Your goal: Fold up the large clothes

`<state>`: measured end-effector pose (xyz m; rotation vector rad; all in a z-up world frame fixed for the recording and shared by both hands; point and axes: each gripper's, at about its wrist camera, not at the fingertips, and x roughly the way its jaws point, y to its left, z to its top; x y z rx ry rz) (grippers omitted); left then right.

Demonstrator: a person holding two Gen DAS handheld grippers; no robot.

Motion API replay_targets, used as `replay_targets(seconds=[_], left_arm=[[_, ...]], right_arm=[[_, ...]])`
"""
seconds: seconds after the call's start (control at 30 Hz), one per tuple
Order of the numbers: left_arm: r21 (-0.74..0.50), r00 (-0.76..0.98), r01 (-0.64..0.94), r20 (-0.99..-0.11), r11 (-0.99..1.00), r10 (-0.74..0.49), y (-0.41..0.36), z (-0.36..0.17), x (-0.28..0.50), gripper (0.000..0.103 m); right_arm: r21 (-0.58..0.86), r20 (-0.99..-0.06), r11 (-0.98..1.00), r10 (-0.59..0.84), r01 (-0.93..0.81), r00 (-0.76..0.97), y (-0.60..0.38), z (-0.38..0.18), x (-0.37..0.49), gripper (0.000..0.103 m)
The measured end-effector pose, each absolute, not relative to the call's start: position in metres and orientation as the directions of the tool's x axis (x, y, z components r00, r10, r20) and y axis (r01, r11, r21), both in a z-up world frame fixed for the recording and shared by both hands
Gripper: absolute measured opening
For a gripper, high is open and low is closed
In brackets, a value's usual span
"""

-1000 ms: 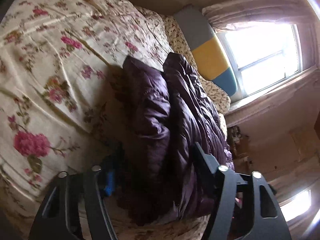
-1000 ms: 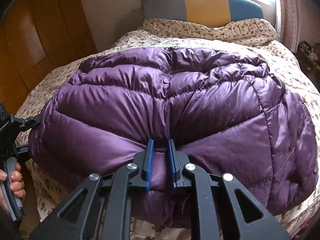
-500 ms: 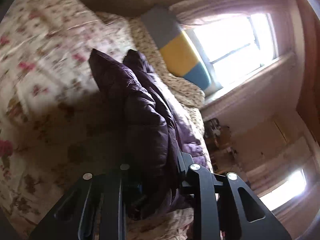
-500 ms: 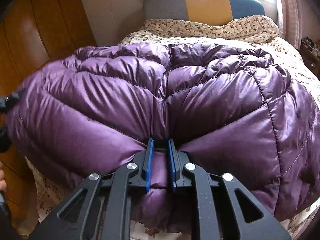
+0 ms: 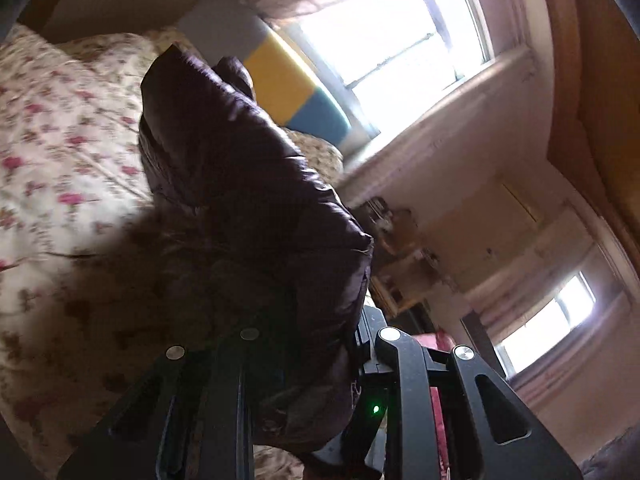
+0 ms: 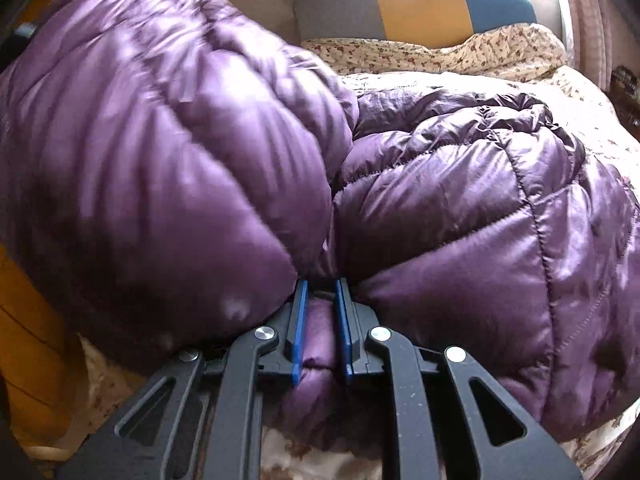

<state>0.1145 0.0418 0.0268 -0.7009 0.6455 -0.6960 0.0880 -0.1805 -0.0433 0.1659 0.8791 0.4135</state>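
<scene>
Purple quilted down jacket (image 6: 460, 216) lies on the flower-print bed (image 6: 592, 108), bunched toward its near edge. The right tongs (image 6: 322, 316) pinch a fold of its hem between blue pads (image 6: 299, 328), nearly pressed together, at the jacket's near middle. One half of the jacket is lifted and curled over toward the middle, blurred in the right wrist view. In the left wrist view the left tongs (image 5: 312, 364) are clamped on a thick bunch of the jacket (image 5: 256, 208), which rises in front of them above the bed (image 5: 60, 168). No brand, label or writing can be read. Bare bedding lies between the jacket and the grey, yellow and blue headboard (image 6: 420, 10), and along the bed's right edge.
</scene>
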Motion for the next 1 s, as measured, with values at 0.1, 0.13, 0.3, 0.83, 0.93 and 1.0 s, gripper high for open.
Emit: replay_targets(seconds=[0.1,0.13,0.3,0.83,0.93,1.0], left_arm=[[-0.736,0.573,0.369,-0.302,0.568,-0.762,0.020,0.032,0.121,0.023],[-0.732,0.561,0.376,-0.308,0.568,-0.768,0.011,0.033,0.124,0.023],[-0.702,0.518,0.390,-0.367,0.596,-0.772,-0.028,0.034,0.136,0.023],[-0.561,0.401,0.451,-0.567,0.694,-0.720,-0.164,0.007,0.158,0.056],[-0.506,0.395,0.470,-0.612,0.724,-0.685,-0.191,-0.002,0.160,0.060],[-0.488,0.384,0.475,-0.633,0.732,-0.672,-0.199,-0.011,0.162,0.060]], right_arm=[[0.318,-0.710,0.906,0.423,-0.280,0.563,-0.196,-0.032,0.079,0.015],[0.315,-0.708,0.908,0.418,-0.275,0.569,-0.204,-0.026,0.074,0.015],[0.291,-0.705,0.933,0.357,-0.210,0.613,-0.243,-0.004,0.059,0.020],[0.185,-0.776,0.976,0.072,0.117,0.627,-0.377,-0.004,0.029,0.040],[0.183,-0.788,0.975,0.068,0.127,0.613,-0.383,-0.012,0.028,0.040],[0.189,-0.794,0.973,0.071,0.135,0.604,-0.386,-0.015,0.029,0.040]])
